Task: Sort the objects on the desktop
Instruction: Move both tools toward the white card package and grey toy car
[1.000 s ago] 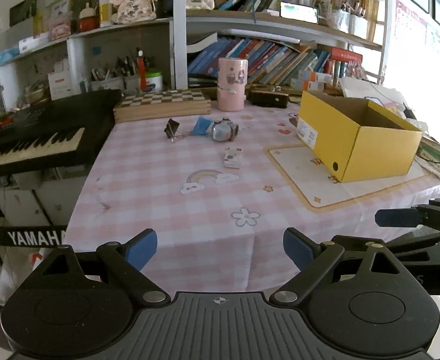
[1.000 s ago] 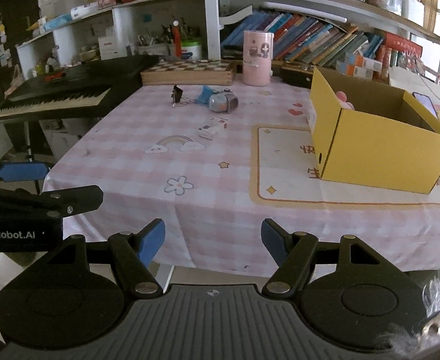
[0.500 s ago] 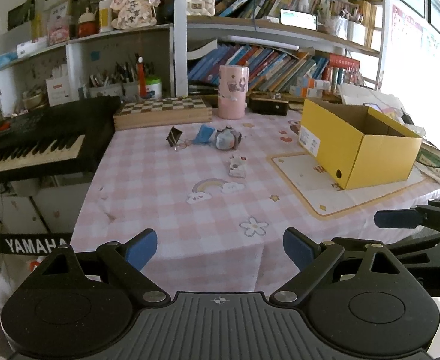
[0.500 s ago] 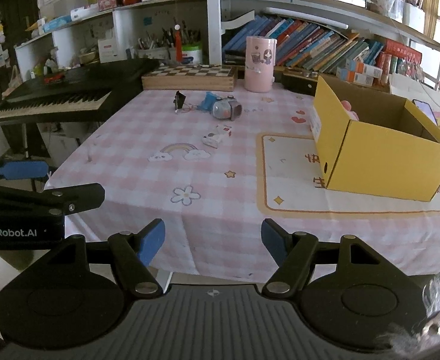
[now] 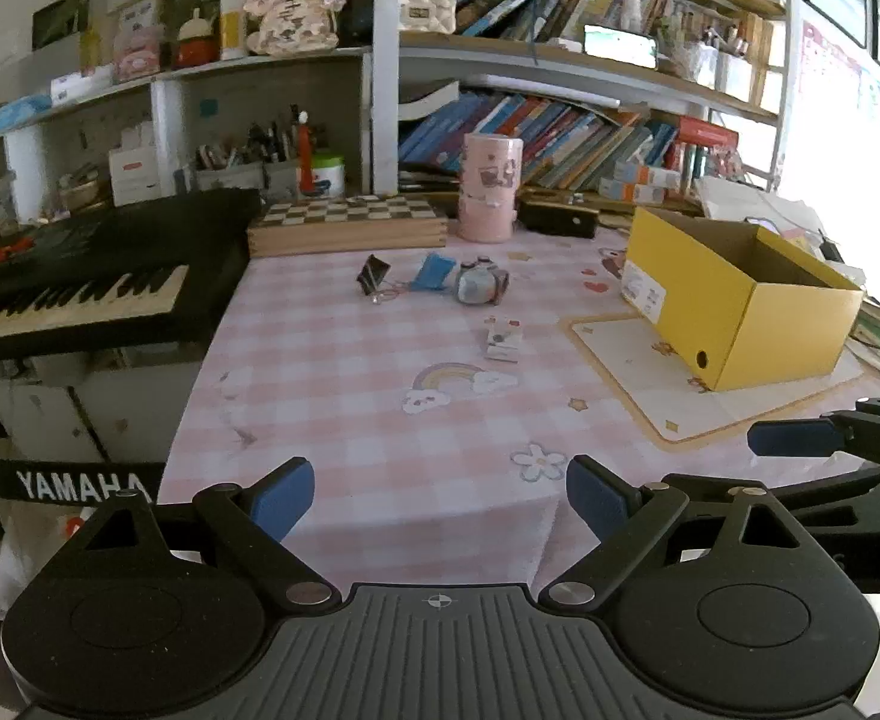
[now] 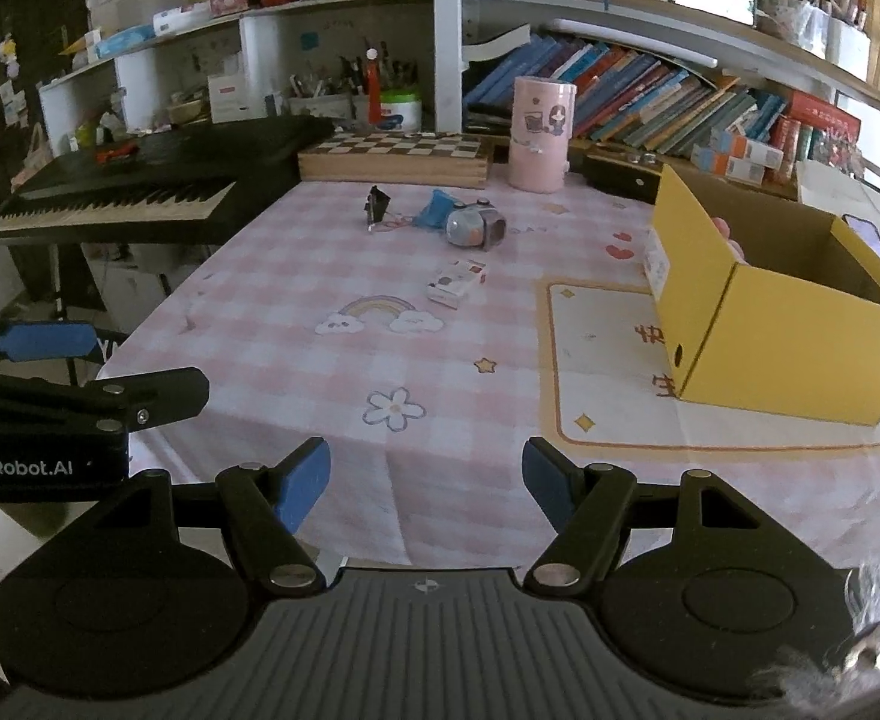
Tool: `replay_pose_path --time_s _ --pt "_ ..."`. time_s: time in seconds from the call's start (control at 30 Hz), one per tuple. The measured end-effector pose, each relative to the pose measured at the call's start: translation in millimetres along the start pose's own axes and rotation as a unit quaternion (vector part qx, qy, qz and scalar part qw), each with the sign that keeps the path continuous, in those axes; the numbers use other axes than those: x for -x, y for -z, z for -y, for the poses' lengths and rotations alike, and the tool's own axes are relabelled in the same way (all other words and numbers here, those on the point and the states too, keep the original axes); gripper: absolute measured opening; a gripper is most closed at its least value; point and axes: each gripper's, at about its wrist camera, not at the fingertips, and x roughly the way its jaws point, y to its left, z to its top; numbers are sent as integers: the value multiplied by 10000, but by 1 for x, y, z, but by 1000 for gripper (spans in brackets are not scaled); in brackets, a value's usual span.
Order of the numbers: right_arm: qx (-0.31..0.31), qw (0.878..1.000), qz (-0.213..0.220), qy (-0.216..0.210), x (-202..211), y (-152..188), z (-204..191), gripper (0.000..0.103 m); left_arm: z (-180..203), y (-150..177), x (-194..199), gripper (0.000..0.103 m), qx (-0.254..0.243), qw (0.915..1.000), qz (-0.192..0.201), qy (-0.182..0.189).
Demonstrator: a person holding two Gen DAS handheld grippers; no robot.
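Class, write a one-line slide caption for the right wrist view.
Open right gripper faces a pink checked tablecloth with small desk items and a yellow box.

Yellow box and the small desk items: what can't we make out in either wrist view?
- Yellow box contents: near walls hide the floor in both views; only a pink sliver shows.
- Small white packet: print too small to read.
- Grey round item: too small to identify.
- Binder clip: wire handles blurred.

Crowded bookshelves (image 5: pixel 560 120) – bright window (image 5: pixel 860 90) – black keyboard (image 5: pixel 80 276).
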Motion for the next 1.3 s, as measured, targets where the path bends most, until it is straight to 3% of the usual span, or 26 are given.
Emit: replay_pose_path --time_s 0.47,0.83,1.3 --pt "178 9996 -97 -177 -27 -15 4 69 -6 -9 -24 93 147 9996 -130 -187" --pt "158 9993 -296 -158 -62 -39 35 69 6 -27 -66 93 269 9988 -357 -174" --pt "39 9996 50 -262 -110 -110 96 70 34 -59 -125 91 227 9983 -465 -276"
